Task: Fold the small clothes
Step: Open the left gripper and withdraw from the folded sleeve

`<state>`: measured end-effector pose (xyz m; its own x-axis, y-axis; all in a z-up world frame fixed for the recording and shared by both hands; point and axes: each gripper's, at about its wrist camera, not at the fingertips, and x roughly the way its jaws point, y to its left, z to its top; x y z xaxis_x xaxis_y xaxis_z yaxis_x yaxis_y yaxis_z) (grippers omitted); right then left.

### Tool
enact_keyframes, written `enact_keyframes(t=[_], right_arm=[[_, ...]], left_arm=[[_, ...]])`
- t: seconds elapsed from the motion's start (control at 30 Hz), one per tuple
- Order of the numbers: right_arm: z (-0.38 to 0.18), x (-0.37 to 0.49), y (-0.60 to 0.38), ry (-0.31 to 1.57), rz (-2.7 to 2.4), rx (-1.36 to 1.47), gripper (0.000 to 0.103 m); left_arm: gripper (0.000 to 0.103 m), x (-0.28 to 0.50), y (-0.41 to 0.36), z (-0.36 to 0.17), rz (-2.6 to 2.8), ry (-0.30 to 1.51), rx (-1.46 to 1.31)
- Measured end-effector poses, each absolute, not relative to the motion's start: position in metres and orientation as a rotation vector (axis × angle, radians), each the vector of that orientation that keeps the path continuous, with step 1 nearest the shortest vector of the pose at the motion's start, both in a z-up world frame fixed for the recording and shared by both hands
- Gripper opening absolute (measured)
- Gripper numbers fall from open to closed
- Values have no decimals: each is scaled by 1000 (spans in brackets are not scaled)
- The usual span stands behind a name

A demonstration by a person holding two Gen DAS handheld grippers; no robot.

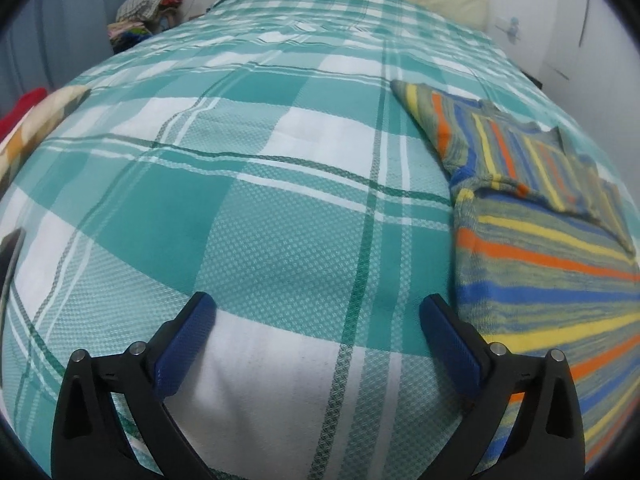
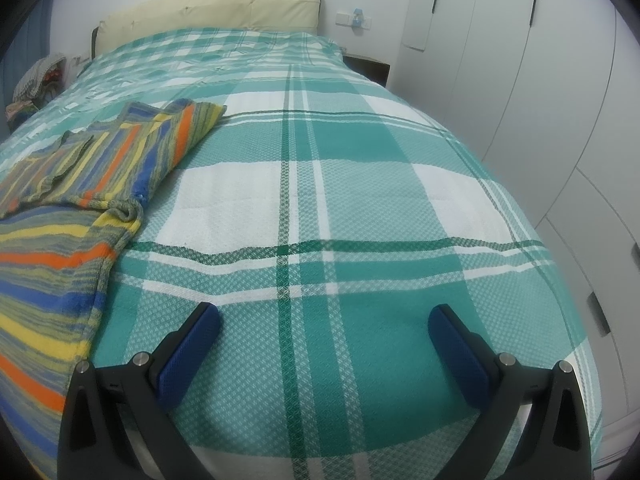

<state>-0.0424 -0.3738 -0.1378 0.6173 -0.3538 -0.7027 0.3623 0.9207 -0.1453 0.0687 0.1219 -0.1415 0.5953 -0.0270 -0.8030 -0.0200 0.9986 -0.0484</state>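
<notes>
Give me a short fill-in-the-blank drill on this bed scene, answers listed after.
1. The striped garment lies on a bedspread checked in white and ____.
2. Both the left hand-held gripper and the right hand-held gripper have their jaws ____.
3. Between the fingers of each gripper there is only ____.
4. In the left wrist view the garment lies toward the ____ edge of the picture.

Missing words: teal; open; bedspread; right

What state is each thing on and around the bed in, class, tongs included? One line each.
Striped garment: lying on the bed, sleeves folded over its body.
Checked bedspread: spread flat, slightly rippled.
Left tongs: open, nothing held.
Right tongs: open, nothing held.
Clothes pile: heaped beside the bed.
</notes>
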Motion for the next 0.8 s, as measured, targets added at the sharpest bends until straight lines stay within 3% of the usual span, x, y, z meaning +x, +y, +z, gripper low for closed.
enact_keyframes(t=[0.8], right_arm=[[-138, -43, -373, 806, -415, 9, 103]], left_arm=[[103, 63, 119, -144, 15, 933, -19]])
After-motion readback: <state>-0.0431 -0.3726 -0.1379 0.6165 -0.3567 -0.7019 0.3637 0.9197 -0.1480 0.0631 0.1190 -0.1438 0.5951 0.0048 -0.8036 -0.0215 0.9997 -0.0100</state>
